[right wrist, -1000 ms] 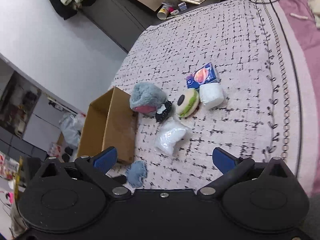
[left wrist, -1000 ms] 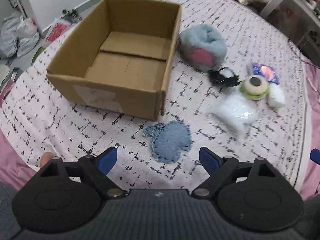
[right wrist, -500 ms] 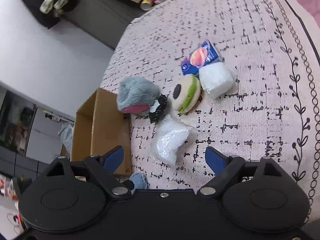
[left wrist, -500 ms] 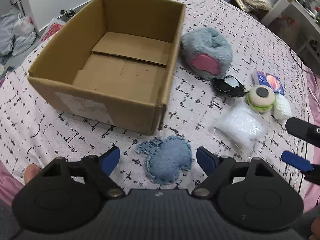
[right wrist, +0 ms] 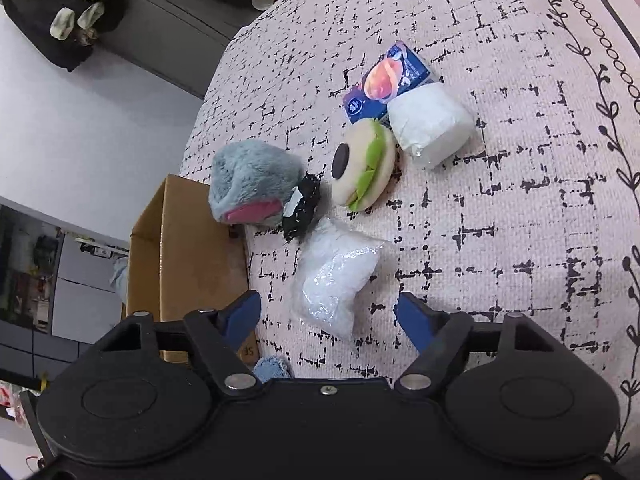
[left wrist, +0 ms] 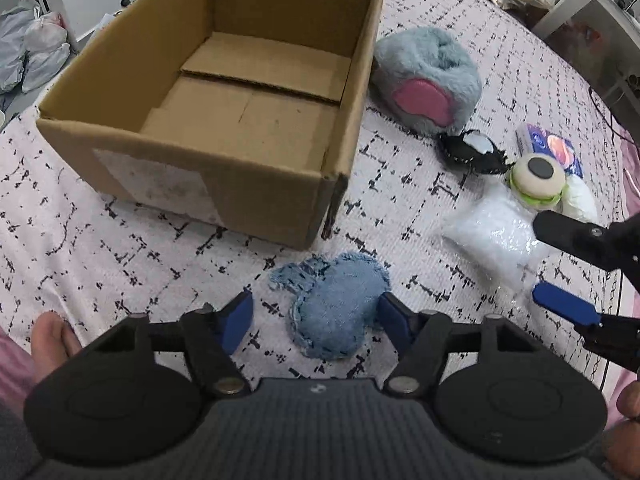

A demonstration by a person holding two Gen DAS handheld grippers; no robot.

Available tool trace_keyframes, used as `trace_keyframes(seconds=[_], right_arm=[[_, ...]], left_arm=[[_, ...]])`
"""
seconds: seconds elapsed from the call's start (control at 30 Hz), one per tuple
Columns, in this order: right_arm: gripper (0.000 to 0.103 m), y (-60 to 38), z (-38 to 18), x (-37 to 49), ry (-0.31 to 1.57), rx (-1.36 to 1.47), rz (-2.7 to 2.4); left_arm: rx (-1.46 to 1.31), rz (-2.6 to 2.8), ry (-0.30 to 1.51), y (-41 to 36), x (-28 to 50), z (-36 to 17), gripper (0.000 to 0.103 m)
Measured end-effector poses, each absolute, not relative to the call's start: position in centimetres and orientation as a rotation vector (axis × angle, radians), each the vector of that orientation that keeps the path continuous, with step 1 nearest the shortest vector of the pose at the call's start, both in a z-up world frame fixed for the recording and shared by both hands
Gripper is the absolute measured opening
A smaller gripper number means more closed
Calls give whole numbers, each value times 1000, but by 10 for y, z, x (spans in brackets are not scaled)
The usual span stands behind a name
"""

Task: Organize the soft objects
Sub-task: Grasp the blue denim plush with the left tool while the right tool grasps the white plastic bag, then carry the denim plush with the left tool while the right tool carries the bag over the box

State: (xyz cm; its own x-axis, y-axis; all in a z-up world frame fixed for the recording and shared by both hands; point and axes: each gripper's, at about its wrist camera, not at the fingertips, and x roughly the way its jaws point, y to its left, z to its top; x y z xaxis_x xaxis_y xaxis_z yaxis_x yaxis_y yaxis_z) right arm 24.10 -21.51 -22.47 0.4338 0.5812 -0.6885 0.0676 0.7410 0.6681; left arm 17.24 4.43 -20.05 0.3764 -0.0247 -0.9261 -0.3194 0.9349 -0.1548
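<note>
A blue denim soft piece [left wrist: 336, 304] lies on the bedspread just in front of an open, empty cardboard box [left wrist: 224, 176]. My left gripper [left wrist: 316, 316] straddles the denim piece with its jaws closing. The right pad is at its edge and the left pad is still clear of it. A clear bag of white filling [right wrist: 336, 280] lies between the fingers of my right gripper [right wrist: 328, 316], whose jaws are also closing, with gaps on both sides. The right gripper [left wrist: 552, 268] also shows around the bag [left wrist: 492, 236] at the right edge of the left wrist view.
A grey-blue plush with a pink patch [left wrist: 428, 80], a black frilly item [left wrist: 472, 152], a burger-shaped toy [right wrist: 364, 164], a white wrapped roll [right wrist: 432, 124] and a blue packet [right wrist: 388, 76] lie right of the box. The bed edge and floor clutter lie beyond.
Both grippers have come down closer to the bedspread and their jaws have narrowed. The right gripper has entered the left wrist view beside the clear bag.
</note>
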Motion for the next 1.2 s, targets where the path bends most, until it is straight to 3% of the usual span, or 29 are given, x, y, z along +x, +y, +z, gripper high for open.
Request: trace_keyframes(seconds=[0.03,0.1,0.17,0.37,1.2], right_arm=[[56,-213,-229,242,1101,700,354],[32,-208,-237,245,1130,713,353],[29,-208,-238,243,1127,718,352],[18,-212,-222,232,1087,717,385],[16,-202,-142,207,917,610,454]], left_arm=[[-338,190,1174,44,173,-202,58],[-337,180,1171,43,174,-203,49],[-323,164,1166,39,174,-203,37],[-315,162,1117,39,164,-186,21],[-335,88,883,54,151,-84,21]])
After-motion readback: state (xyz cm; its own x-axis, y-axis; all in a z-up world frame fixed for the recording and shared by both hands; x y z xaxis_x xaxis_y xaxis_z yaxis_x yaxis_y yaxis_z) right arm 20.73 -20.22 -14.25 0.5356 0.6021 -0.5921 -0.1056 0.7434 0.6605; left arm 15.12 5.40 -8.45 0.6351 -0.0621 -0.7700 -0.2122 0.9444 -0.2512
